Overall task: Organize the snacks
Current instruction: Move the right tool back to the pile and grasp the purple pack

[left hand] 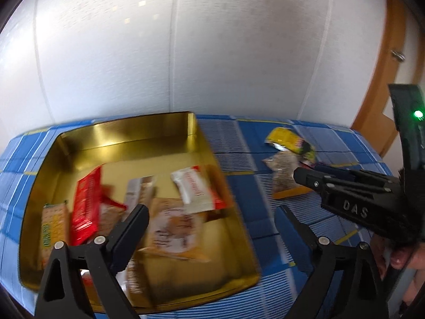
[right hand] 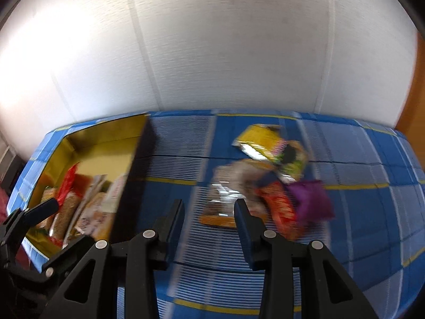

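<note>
— Where did the left wrist camera look from?
— From close above the gold tin (left hand: 127, 133), tilted down toward the white wall (left hand: 212, 40).
— And the right one?
— Further right, close over the checked tablecloth (right hand: 358, 212), facing the same wall.
— What did they share?
— The tin, the cloth and the yellow packet (left hand: 287, 139).

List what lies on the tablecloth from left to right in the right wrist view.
Gold tin with snacks inside → clear packet with an orange base → orange-red packet → purple packet.
</note>
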Demonstrator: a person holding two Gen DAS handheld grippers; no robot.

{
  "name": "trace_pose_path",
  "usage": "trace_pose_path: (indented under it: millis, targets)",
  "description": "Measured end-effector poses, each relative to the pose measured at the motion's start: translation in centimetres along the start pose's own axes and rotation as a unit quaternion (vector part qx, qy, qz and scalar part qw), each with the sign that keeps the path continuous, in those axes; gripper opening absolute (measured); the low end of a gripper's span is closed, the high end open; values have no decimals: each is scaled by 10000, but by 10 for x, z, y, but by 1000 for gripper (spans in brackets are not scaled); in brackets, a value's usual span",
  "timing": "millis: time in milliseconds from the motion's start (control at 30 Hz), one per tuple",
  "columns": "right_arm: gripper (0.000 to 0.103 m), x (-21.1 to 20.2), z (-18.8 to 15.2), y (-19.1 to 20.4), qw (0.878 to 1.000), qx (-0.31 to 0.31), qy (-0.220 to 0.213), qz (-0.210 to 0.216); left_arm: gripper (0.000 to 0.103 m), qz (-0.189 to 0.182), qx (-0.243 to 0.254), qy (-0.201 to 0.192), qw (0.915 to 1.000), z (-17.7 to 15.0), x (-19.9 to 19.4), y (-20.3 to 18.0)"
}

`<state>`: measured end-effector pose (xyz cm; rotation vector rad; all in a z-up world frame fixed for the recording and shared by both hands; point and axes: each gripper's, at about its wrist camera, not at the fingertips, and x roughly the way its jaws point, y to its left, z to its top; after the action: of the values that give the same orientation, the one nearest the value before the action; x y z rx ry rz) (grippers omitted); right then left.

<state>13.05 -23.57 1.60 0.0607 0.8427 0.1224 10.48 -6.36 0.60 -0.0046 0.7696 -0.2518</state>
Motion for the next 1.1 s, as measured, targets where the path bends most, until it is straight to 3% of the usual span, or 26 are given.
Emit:
trace_pose_path:
  millis: [100, 233, 367, 667, 767, 800, 933, 1100]
  targets:
    - [44, -4, 4, -35, 9988, 431, -38, -246, 98, -136, 206, -33, 9997, 1, 2, -20]
    - [64, 0, 11, -78, 9934, 954, -38, -644, 99, -430, 318, 20, 9986, 1, 8, -41]
    - [64, 12, 16, -98, 9924, 942, 91, -792, 99, -536, 410, 73, 9977, -1, 14, -57]
    - [64, 53, 19, -93, 9923, 548, 538, -968, 99, -545, 518, 157, 9970, -5, 24, -71]
    - [58, 57, 14, -103, 9910, 818, 690, -802, 100, -527, 515, 187, 9971, -5, 27, -70]
    - [48, 58, 13, -107, 9903, 932, 745, -706, 100, -532, 495, 198, 9972, -5, 28, -70]
    - [43, 52, 4, -127, 9844, 1523, 831, -289, 100, -566, 422, 253, 9972, -5, 32, -73]
    - [42, 41, -2, -141, 9808, 1633, 911, -548, 100, -677, 528, 241, 9960, -6, 35, -86]
